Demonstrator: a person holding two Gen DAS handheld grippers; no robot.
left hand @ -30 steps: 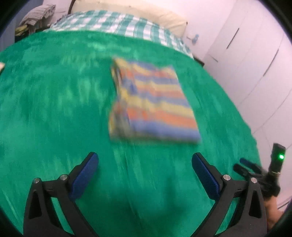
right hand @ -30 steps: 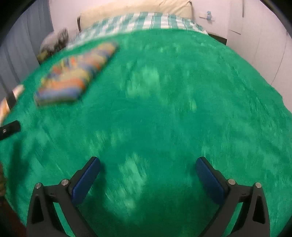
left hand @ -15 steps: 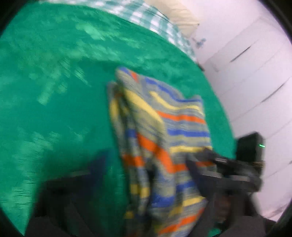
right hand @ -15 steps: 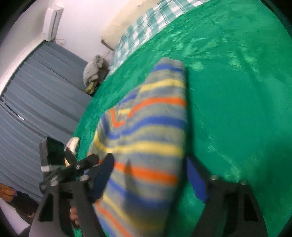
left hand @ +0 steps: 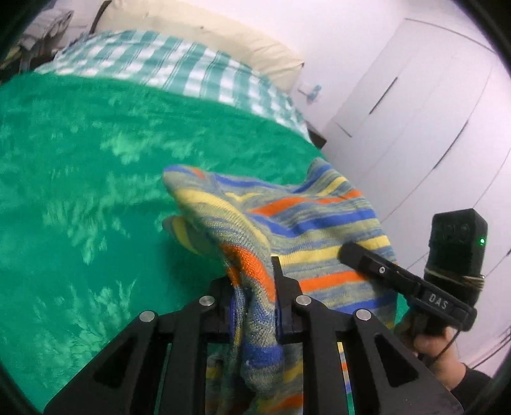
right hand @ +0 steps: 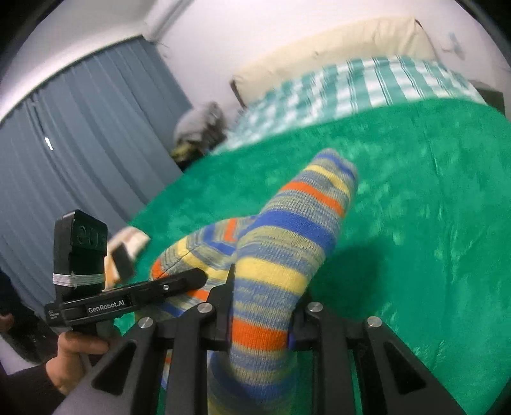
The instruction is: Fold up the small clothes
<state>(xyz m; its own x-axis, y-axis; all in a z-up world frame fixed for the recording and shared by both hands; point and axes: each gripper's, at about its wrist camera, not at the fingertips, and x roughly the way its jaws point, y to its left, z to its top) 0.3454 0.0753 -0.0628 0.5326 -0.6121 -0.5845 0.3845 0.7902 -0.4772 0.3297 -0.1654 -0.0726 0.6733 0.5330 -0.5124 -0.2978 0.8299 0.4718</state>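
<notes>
Left wrist view shows the task's thing first: a small knitted garment in blue, yellow, orange and grey-green stripes, lifted clear of the bed and hanging bunched between the two grippers. The left gripper has its black jaws clamped on a gathered fold of the knit, though they are easing slightly apart; cloth spills out below them toward six o'clock. At three o'clock in that view the right gripper reaches in, and the right wrist view shows its jaws closing on another thick roll of the same cloth, pads pressed against the fabric.

By my judgement the knit is light, soft and limp. It sags, creases and slides over itself, and it will not hold any shape unsupported. It is not fragile, but a bunched grip hides the edges. Better hold points would be two neighbouring corners or a hem, taken flat, so the piece hangs straight before it is laid down.

Beneath it spreads a plush green blanket, its fuzzy nap patched with sheen, likely to drag a little on the knit. Toward twelve o'clock lie a teal and white checked sheet and a cream padded headboard. White cupboard doors stand at two o'clock; the right wrist view shows pleated grey-blue curtains at nine o'clock.
</notes>
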